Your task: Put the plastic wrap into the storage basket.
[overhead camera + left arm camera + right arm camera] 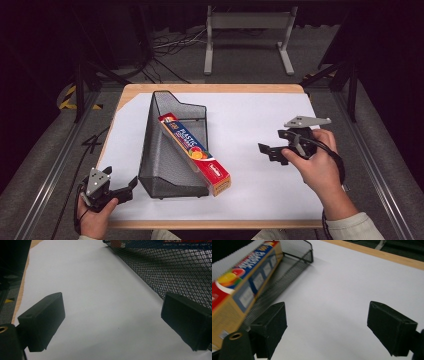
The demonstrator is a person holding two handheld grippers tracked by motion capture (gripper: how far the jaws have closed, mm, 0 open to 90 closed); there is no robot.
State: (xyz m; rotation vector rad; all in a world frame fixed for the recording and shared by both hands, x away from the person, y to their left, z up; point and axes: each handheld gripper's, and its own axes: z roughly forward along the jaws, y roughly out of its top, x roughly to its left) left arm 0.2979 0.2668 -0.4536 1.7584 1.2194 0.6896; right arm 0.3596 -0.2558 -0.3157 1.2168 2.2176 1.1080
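A black wire-mesh holder [165, 155] lies on the white sheet [255, 112] left of centre. A long plastic-wrap box [195, 152] rests slantwise in it, its near end poking out over the holder's front right corner. My left gripper [121, 176] sits at the table's near left corner with its jaws open [112, 322] over bare sheet, the mesh [175, 270] close on their right side. My right gripper [274, 142] hovers right of the box and points left toward it. Its jaws are open [329, 325] with nothing between them; the box [244, 280] and mesh [287, 272] lie off to their left.
The wooden table edge [210, 88] frames the sheet at the back. Beyond it on the floor are a grey metal stand [247, 22] and loose cables [170, 45]. Aluminium rails [50, 170] run along both sides of the table.
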